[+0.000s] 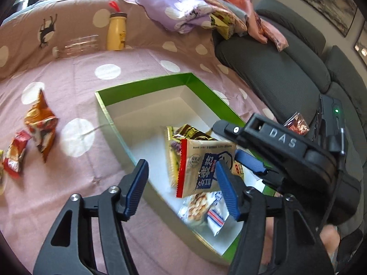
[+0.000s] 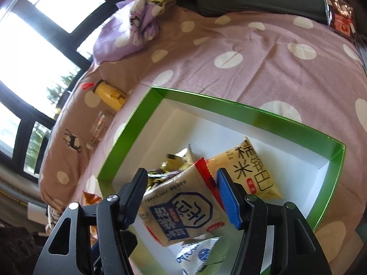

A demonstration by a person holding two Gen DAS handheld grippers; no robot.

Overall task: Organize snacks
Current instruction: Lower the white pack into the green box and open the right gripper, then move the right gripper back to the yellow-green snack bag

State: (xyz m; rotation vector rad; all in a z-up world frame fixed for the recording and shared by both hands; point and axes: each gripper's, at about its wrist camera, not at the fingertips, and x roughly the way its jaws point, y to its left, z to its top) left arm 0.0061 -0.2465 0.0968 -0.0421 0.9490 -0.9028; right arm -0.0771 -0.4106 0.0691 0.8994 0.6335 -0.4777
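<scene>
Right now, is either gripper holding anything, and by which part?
Nothing looks held. Left gripper open, empty. The blue-and-white packet sits between the right gripper's open jaws over the green box, pads apparently off it.

Daylit, window (image 2: 39, 45) glare, fisheye-warped, slight blur.

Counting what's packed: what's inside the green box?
Inside the green-walled cardboard box: a beige packet with blue print, a yellow rice-cracker packet, a white-blue packet. Packets underneath are mostly covered.

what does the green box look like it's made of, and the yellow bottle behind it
Green box: probably glossy coated cardboard; thin, straight folded walls, shiny green outside, matte white inside. Yellow bottle: likely opaque plastic with a dark cap, though the look leaves it open.
</scene>
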